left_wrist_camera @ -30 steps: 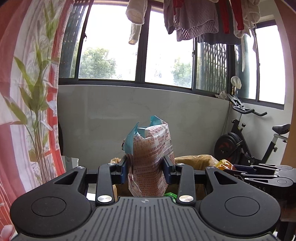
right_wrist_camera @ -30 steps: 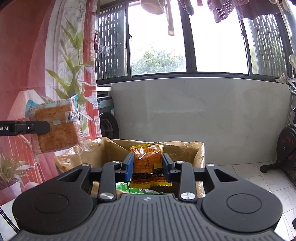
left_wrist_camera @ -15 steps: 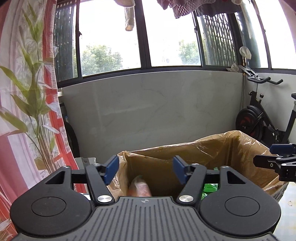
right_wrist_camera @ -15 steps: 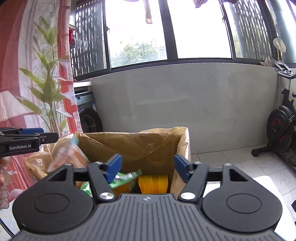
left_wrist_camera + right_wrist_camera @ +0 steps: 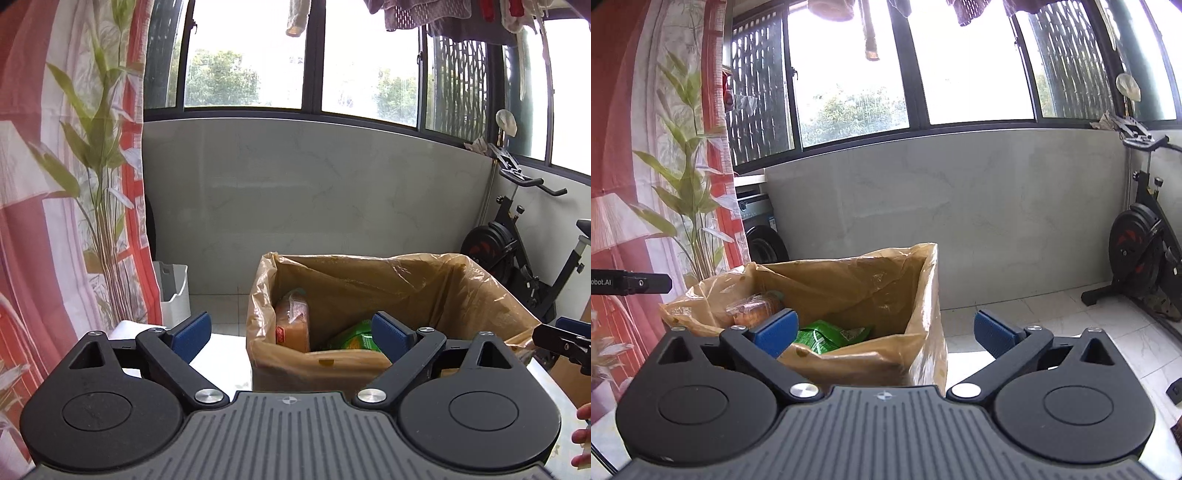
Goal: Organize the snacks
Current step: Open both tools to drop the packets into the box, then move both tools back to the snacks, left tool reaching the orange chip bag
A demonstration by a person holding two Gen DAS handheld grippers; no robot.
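Brown plastic liner over a box (image 5: 388, 291): the landmark for this entry, standing open-topped on a pale table (image 5: 221, 354).

Contents: orange packet (image 5: 293, 321) upright against the box's left inner wall; green packet (image 5: 354, 338) lying low beside it, toward the middle. A further orange-yellow packet may lie beneath; too hidden to tell.

Left gripper (image 5: 291, 332): jaws spread wide, nothing between them, held on the near side of the box, above its near rim.

Right gripper (image 5: 882, 330): jaws spread wide, empty, near side of the box toward its right corner, one blue pad over the opening and one outside the right wall.

Risks, as judged:
- Liner is loose and crinkled at the rim; a pad passing low could snag it and drag or tip the box.
- Orange packet stands on edge; a nudge could topple it onto the green packet.
- Both grippers crowd the box's near side; a careless turn could knock them together.
- No further snacks in view, so the next pick requires a search away from the box.
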